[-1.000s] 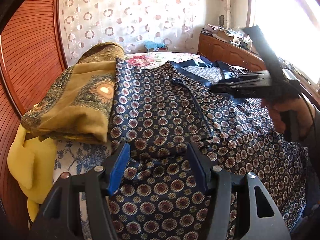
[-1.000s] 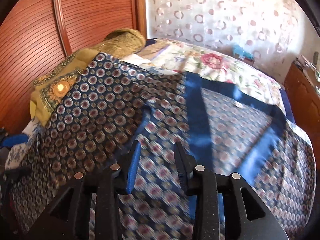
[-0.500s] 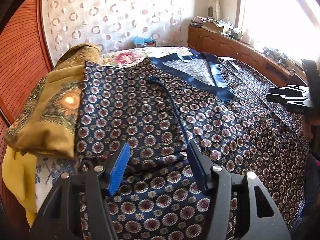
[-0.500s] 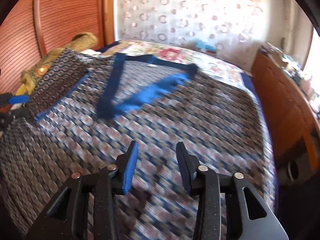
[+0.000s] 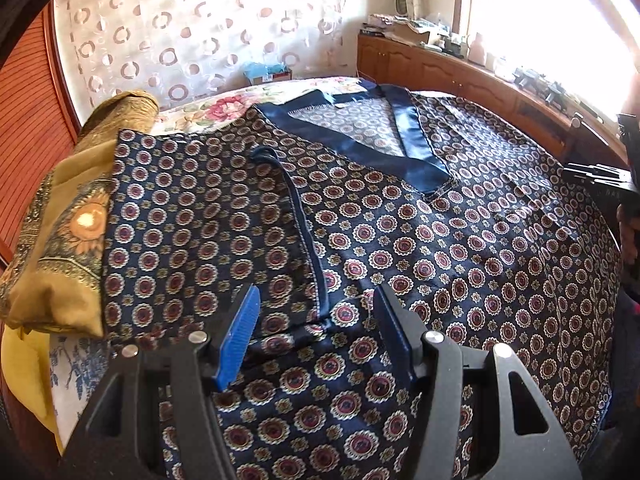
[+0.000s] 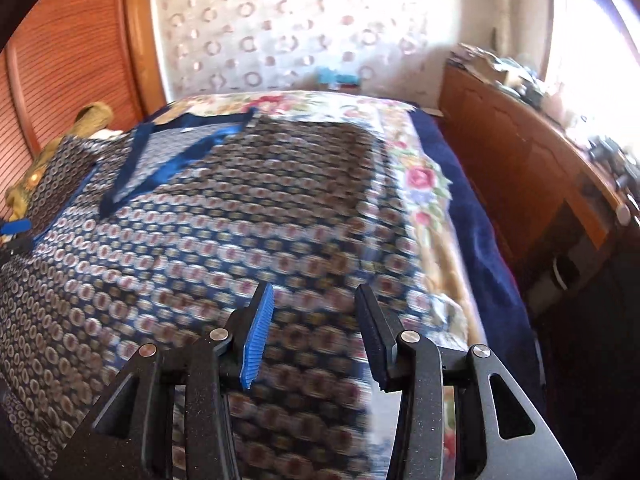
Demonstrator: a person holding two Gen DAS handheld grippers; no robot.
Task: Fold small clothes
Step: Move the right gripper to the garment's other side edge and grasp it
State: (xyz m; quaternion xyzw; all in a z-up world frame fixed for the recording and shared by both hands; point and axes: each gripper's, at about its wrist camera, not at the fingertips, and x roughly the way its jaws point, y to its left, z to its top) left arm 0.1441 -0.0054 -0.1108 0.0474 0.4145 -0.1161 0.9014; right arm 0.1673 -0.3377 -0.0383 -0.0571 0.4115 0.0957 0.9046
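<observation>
Both the left hand-held gripper (image 5: 316,332) and right hand-held gripper (image 6: 314,334) hover wide apart, holding nothing, above the navy medallion-print satin garment (image 5: 400,240) spread on the bed (image 6: 424,176).

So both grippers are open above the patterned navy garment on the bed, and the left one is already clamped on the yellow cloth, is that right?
Not quite. The left gripper is open like the right gripper, holding nothing. The left wrist view shows its jaws apart over the patterned navy garment, with the yellow cloth lying untouched off to the left.
</observation>
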